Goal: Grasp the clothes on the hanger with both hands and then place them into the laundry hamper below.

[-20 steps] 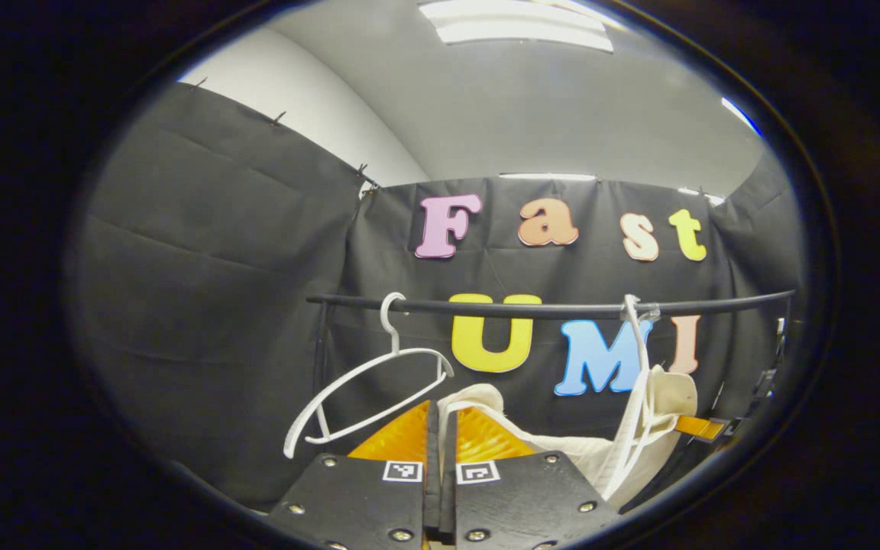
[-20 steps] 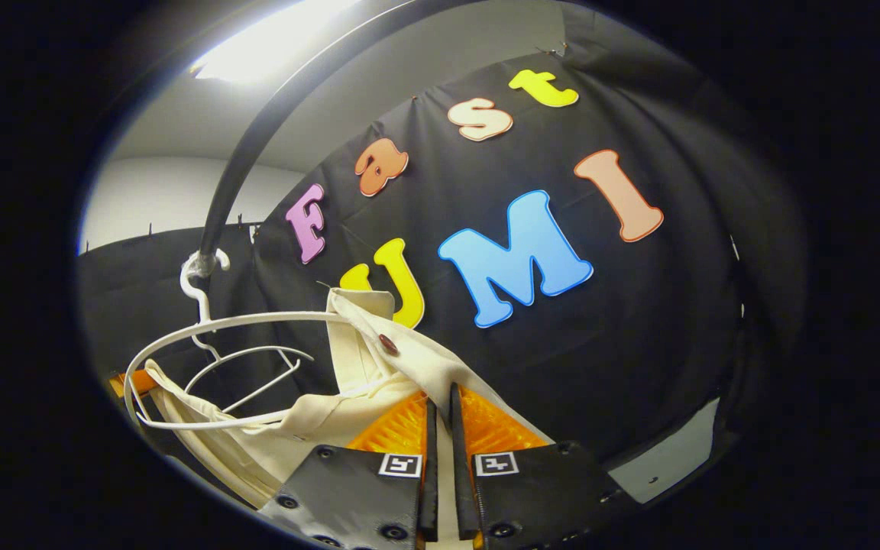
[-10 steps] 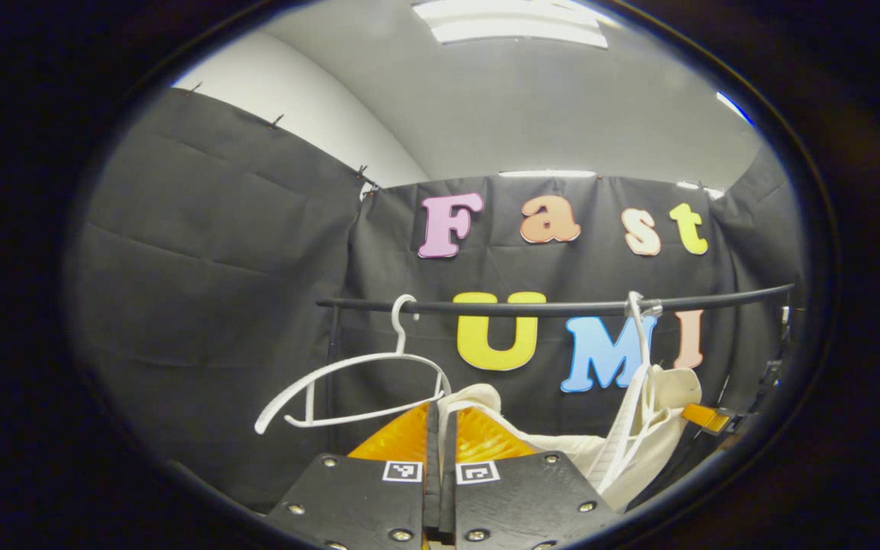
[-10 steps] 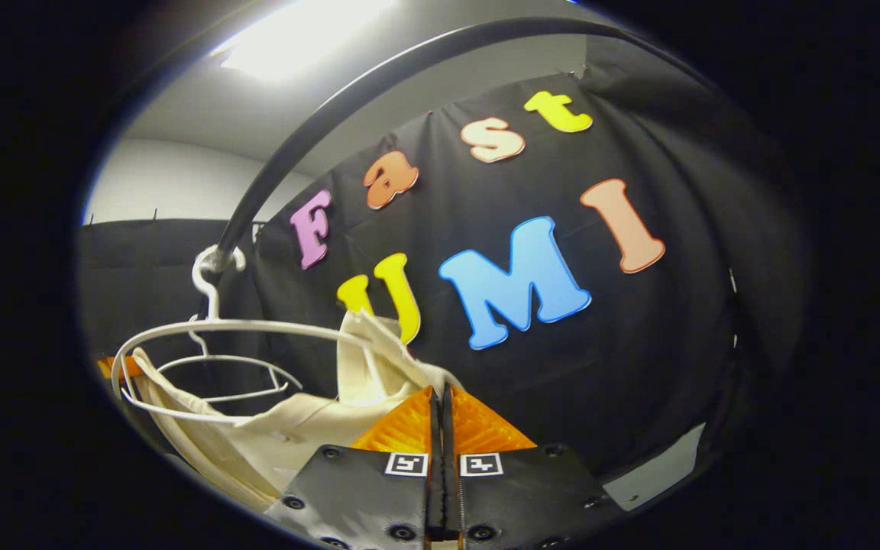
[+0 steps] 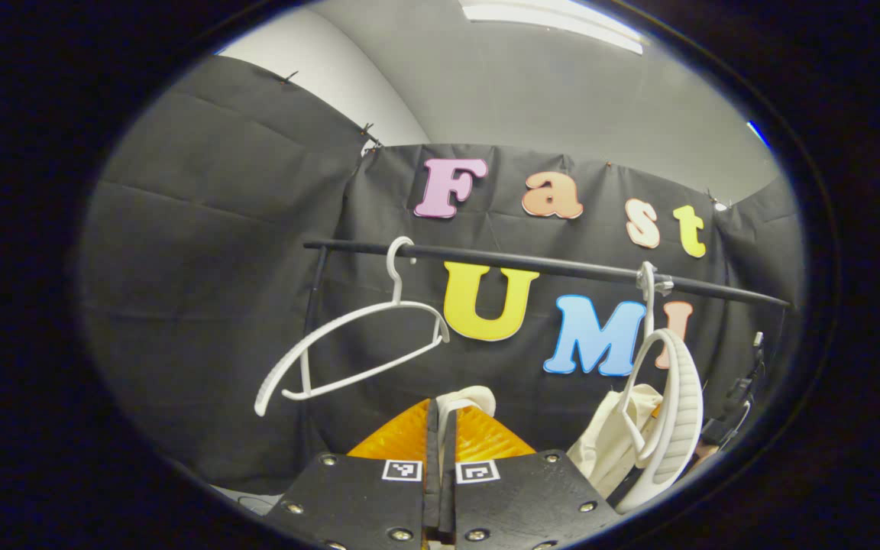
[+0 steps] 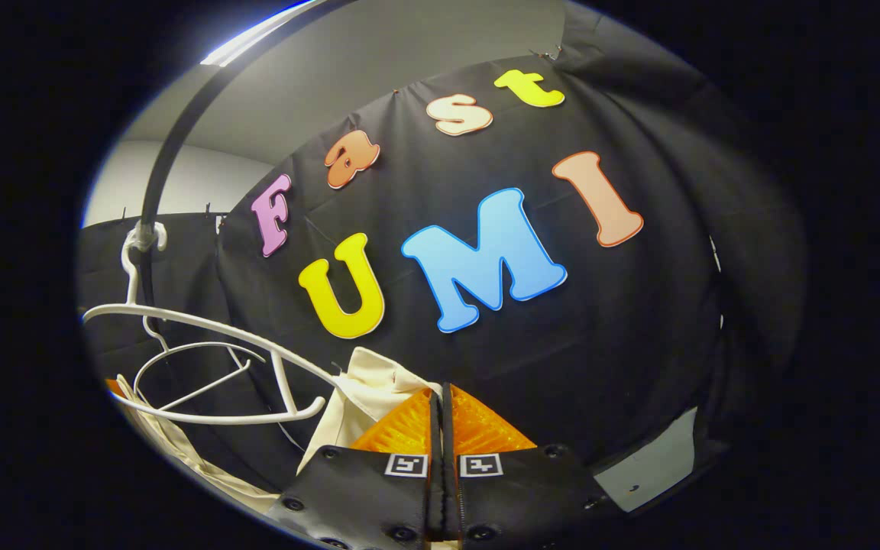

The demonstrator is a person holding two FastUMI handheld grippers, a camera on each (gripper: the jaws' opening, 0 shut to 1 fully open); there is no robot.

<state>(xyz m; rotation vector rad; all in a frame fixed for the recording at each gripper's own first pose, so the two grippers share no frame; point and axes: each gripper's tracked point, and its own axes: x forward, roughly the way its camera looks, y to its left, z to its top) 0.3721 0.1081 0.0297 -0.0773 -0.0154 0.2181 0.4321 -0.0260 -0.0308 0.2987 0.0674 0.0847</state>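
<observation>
A cream garment (image 5: 616, 439) hangs low between my two grippers, below its white hanger (image 5: 673, 412) at the right of the left gripper view. My left gripper (image 5: 440, 412) is shut on a fold of that cloth, which bulges just above its fingertips. In the right gripper view my right gripper (image 6: 440, 401) is shut on another edge of the cream garment (image 6: 367, 389). There the white hanger (image 6: 203, 367) sits bare at the left, with the cloth below it.
A black rail (image 5: 532, 263) runs across the booth and carries a second, bare white hanger (image 5: 348, 344) at the left. In the right gripper view the black rail (image 6: 173, 145) arcs overhead at the left. The black cloth wall stands close behind.
Both grippers have moved down with the cream garment. The cloth has slid off the right-hand hanger, which now hangs bare, and the rail sits higher in both views.
</observation>
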